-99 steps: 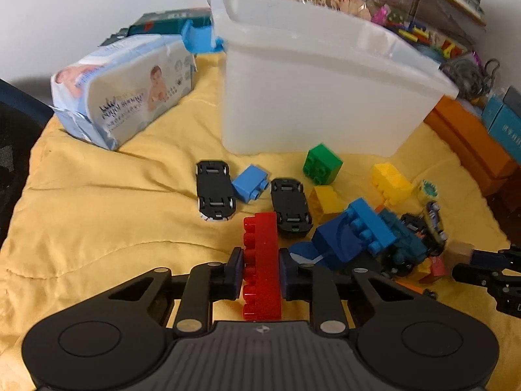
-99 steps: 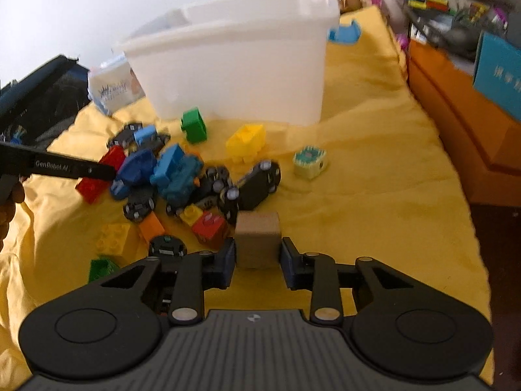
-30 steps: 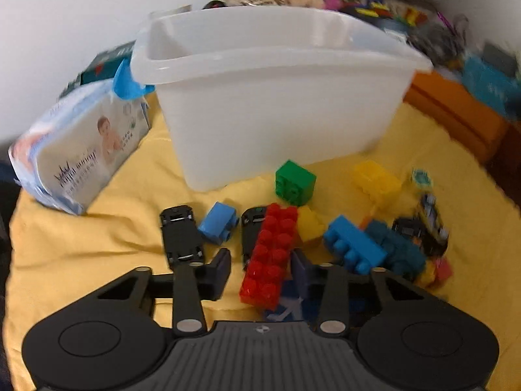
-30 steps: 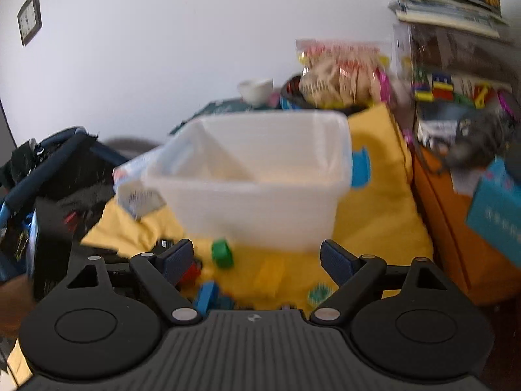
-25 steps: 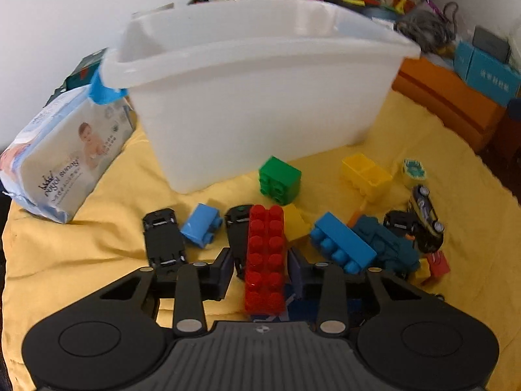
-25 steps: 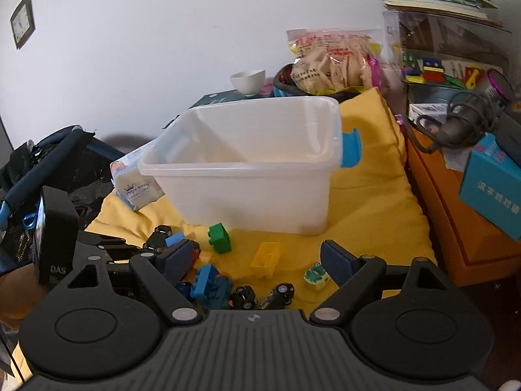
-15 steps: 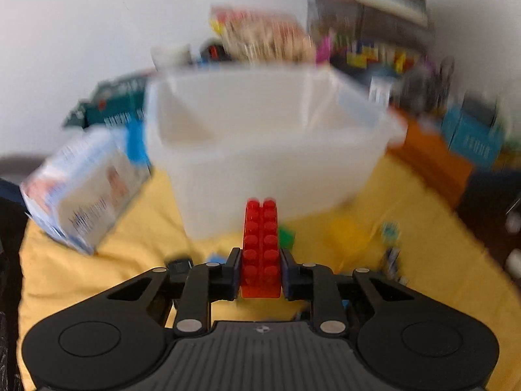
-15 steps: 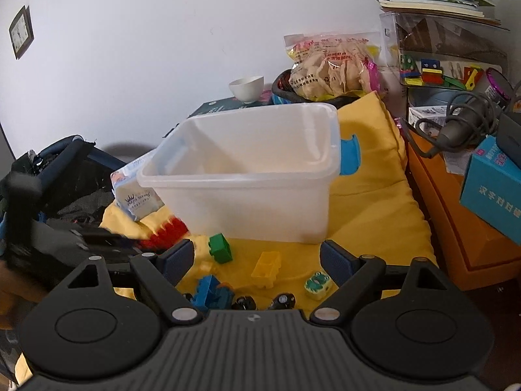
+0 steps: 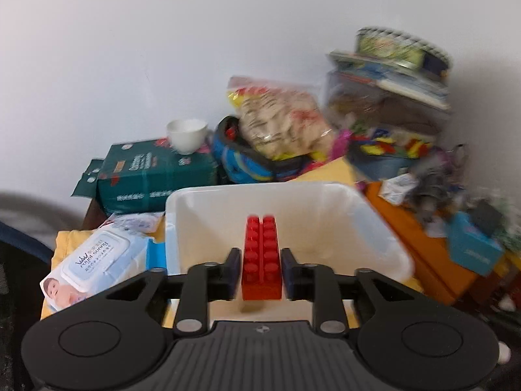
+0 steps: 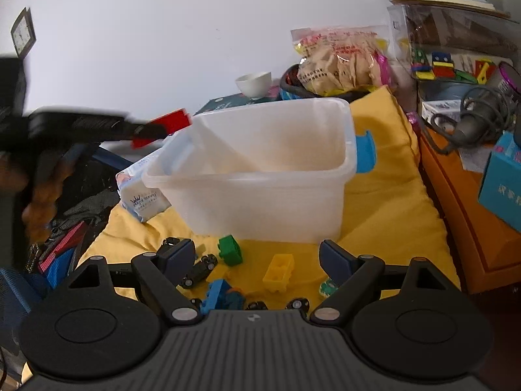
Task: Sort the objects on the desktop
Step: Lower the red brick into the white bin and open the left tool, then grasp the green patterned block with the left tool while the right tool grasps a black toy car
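Red brick [image 9: 261, 258] clamped lengthwise between the left tongs [image 9: 257, 268], studs up, raised over the near rim of the white bin [image 9: 381, 228]; from the right wrist view, seen as a red block [image 10: 162, 127] poking past the bin's left edge at the end of the blurred left tongs [image 10: 153, 129]. Right tongs [image 10: 257, 259] spread wide apart, gripping nothing, hovering above the loose toys. Just beyond their tips, on the yellow cloth [image 10: 390, 215]: a green brick [image 10: 230, 250], a yellow brick [image 10: 278, 272], a blue brick [image 10: 216, 293] and small black toy cars [image 10: 198, 270], all lying in front of the bin. Bin standing upright on the cloth, its inside showing only bare white walls. Pack of wipes [image 9: 94, 260] lying beside the bin's left wall. Farther back, a green box [image 9: 156, 176] with a white cup [image 9: 187, 135] on top, and a bag of snacks [image 9: 280, 120] against the wall. Orange box [image 10: 456, 215] to the right of the cloth.
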`<state>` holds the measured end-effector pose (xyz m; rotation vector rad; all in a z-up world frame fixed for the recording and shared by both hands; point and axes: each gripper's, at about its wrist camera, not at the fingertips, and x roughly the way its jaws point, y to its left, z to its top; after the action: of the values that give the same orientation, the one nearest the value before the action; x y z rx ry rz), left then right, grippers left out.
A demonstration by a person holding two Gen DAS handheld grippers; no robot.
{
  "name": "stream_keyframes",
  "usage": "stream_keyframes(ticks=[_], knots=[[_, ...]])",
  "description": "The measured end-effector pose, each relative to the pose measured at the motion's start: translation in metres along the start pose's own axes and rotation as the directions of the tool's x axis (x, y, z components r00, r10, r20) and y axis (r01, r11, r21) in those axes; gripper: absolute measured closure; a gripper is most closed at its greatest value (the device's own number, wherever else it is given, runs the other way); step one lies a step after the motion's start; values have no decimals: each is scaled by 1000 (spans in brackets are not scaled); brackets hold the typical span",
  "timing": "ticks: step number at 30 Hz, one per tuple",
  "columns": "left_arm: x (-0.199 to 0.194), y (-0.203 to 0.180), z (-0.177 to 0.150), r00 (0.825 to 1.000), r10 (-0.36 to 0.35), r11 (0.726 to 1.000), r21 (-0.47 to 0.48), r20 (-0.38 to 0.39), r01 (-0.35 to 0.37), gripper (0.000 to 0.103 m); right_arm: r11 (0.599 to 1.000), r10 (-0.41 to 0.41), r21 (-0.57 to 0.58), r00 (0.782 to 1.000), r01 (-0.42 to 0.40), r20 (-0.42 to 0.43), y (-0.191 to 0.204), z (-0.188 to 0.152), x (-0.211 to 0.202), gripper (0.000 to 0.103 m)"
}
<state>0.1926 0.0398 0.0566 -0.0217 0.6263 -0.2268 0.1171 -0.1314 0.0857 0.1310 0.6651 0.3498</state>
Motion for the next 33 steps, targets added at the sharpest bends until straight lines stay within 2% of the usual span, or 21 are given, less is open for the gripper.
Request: stream_keyframes(ticks=[1, 2, 5, 7, 9, 14, 17, 18, 21, 23, 25, 27, 30, 33], knots=[[7, -1, 2, 999, 36, 999, -1, -21, -36, 51, 1000, -4, -5, 1000, 4, -5, 0, -1, -1, 16], [10, -2, 2, 998, 63, 998, -1, -22, -63, 47, 1000, -10, -11, 1000, 10, -10, 0, -1, -1, 16], [3, 0, -14, 999, 49, 999, 6, -15, -49, 38, 1000, -19, -23, 999, 18, -31, -2, -7, -1, 16], [-6, 3, -34, 999, 32, 999, 21, -30, -31, 38, 1000, -19, -21, 998, 18, -56, -4, -16, 0, 16], [-12, 6, -64, 996, 27, 999, 27, -82, -25, 38, 1000, -9, -30, 996, 7, -92, -3, -30, 1, 16], [-28, 1, -138, 981, 37, 998, 47, -190, -29, 38, 997, 13, -67, 979, -27, -202, 11, -75, 9, 18], [-36, -10, -170, 970, 27, 999, 44, -242, -17, 38, 991, 14, -128, 973, -45, -232, 25, -95, 15, 22], [-39, -15, -179, 966, 14, 999, 38, -258, -4, 38, 988, 9, -148, 973, -45, -233, 29, -99, 17, 28], [-44, -36, -195, 957, -13, 999, 42, -290, 27, 38, 983, -4, -179, 970, -41, -244, 33, -108, 25, 32], [-43, -48, -202, 951, -10, 999, 45, -309, 25, 48, 980, -13, -196, 969, -36, -247, 32, -111, 29, 37], [-42, -54, -209, 944, -13, 999, 30, -331, 24, 48, 979, -31, -203, 966, -22, -257, 29, -116, 34, 40], [-44, -57, -212, 945, -8, 1000, 6, -326, 11, 48, 977, -41, -211, 968, -13, -248, 23, -116, 34, 43], [-48, -62, -215, 941, -22, 999, -39, -336, 9, 48, 976, -58, -217, 970, 6, -235, 14, -114, 32, 43], [-54, -74, -217, 948, -16, 1000, -13, -319, 13, 48, 975, -56, -221, 970, 3, -236, 5, -114, 28, 43]])
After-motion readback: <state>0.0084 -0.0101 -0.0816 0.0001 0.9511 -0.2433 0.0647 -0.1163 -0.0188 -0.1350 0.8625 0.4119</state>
